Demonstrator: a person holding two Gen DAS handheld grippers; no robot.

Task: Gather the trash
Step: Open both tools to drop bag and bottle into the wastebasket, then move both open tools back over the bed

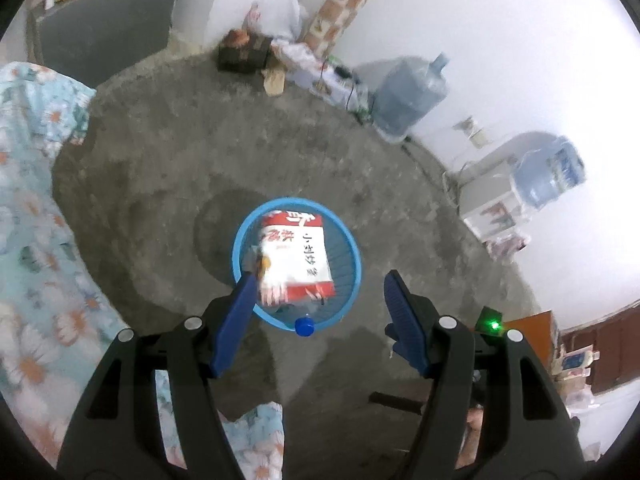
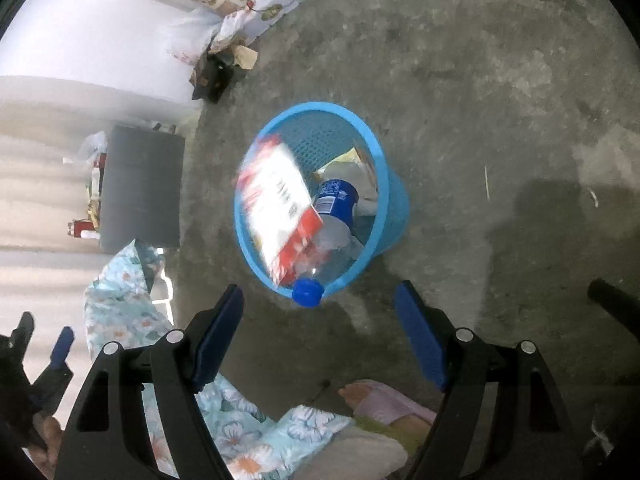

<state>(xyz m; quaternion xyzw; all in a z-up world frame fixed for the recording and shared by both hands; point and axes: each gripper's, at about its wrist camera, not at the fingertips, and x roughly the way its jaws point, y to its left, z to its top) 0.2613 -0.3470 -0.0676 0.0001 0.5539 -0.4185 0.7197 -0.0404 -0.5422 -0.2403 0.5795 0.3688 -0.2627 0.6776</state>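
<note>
Fingers of both the left gripper (image 1: 318, 292) and right gripper (image 2: 320, 306) spread wide, nothing between them. Red-and-white packet (image 1: 294, 258) blurred, apparently dropping into the blue basket (image 1: 356, 256) on the concrete floor (image 1: 160, 184). Basket already holds a plastic bottle, its blue cap (image 2: 307, 292) leaning on the near rim, plus a blue cup (image 2: 335, 196). Judgement: keep both grippers clear above the rim until the packet settles; bottle neck overhangs and may need nudging in.

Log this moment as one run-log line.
left gripper: open | right gripper: open | red-and-white packet: over blue basket | bottle: in basket
</note>
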